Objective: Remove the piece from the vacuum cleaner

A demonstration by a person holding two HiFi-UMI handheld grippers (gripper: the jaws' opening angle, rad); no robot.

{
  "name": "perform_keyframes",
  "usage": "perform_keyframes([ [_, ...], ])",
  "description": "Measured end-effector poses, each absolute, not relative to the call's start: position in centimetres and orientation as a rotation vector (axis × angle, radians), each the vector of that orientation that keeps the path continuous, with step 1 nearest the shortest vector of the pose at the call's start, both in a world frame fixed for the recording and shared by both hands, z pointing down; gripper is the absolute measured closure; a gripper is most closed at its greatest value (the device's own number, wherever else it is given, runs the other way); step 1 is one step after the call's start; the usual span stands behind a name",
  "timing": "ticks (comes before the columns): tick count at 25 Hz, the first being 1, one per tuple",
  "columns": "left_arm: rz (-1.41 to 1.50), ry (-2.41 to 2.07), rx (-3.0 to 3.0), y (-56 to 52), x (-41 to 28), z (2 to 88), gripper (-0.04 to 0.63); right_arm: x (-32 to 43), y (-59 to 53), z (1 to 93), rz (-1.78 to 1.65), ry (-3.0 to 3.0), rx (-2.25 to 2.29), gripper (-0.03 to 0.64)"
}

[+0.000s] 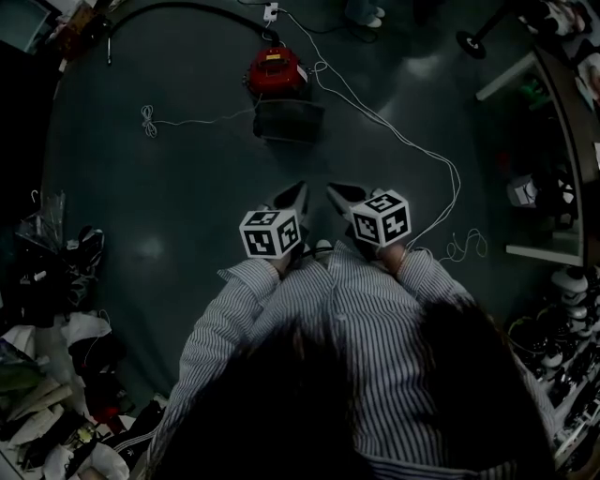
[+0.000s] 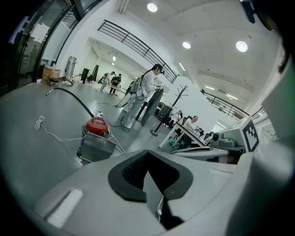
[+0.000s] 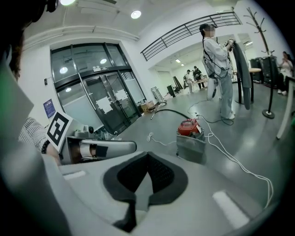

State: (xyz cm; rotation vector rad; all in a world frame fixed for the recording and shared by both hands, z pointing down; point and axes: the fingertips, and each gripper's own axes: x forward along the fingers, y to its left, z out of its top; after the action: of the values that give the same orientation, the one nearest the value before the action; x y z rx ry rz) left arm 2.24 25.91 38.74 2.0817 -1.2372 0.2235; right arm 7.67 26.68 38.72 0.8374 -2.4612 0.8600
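The vacuum cleaner (image 1: pixel 277 70) stands on the floor ahead of me, a red top on a grey boxy body (image 1: pixel 289 120). It also shows in the left gripper view as the vacuum cleaner (image 2: pixel 96 129) and in the right gripper view as the vacuum cleaner (image 3: pixel 190 131). A black hose (image 1: pixel 178 7) curves away from it to the far left. My left gripper (image 1: pixel 298 193) and right gripper (image 1: pixel 336 193) hang side by side in the air, well short of the machine. Both are shut with nothing between the pads, as seen at the left gripper (image 2: pixel 148 154) and the right gripper (image 3: pixel 147 157).
A white power cord (image 1: pixel 394 131) runs from the vacuum across the floor to the right, and a loose coil of cord (image 1: pixel 150 120) lies left of it. Shoes and bags (image 1: pixel 56 309) pile up at the left, and shelving (image 1: pixel 553 206) lines the right. A person (image 3: pixel 217 60) stands beyond the vacuum.
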Motion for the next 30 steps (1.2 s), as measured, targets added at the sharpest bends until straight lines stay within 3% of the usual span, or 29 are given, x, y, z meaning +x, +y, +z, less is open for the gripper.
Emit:
perform_keyframes([
  [12,0.237,-1.204,2.029,22.4,5.2,41.0,0.592,10.6,22.9,41.5,1.004,-2.402,0.845,0.615],
  [30,0.344,-1.067,2.001,-0.4,-4.2,44.8,0.592,2.7,-0.6,43.7,1.097,-2.313,0.972,0.615],
])
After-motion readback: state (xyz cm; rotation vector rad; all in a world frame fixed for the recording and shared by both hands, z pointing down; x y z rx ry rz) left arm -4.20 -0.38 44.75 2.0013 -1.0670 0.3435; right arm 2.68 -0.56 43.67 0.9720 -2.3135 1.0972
